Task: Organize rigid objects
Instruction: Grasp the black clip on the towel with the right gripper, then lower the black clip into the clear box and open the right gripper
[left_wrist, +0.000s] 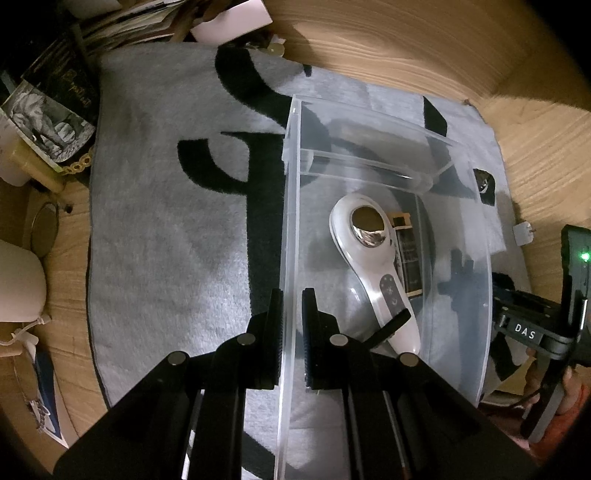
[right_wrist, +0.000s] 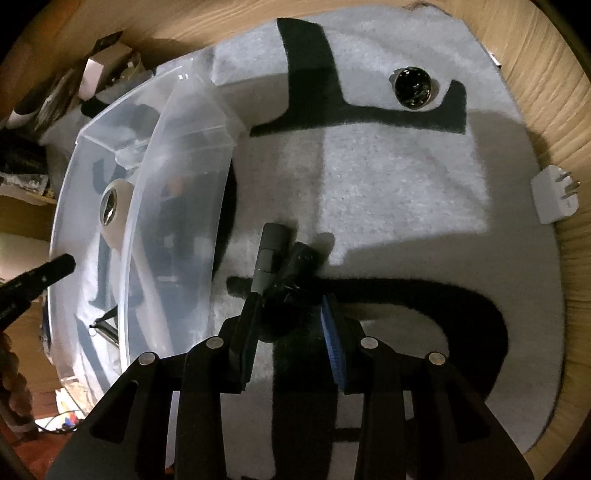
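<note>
While left tongs (left_wrist: 293, 332) clamp clear bin (left_wrist: 476, 295) near wall, grey rug (left_wrist: 166, 240) left of bin lies open; white handheld device (left_wrist: 364, 258) lies inside, dark item beneath unclear. Right view: right tongs (right_wrist: 291, 325) apart, straddling dark object (right_wrist: 284, 273) on rug beside bin, shape murky; white plug (right_wrist: 554, 199) at rug edge.

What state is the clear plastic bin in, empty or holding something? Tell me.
Holding something. Through the clear plastic bin, a white handheld device with a shiny metal head lies on its floor beside a dark flat item.
</note>
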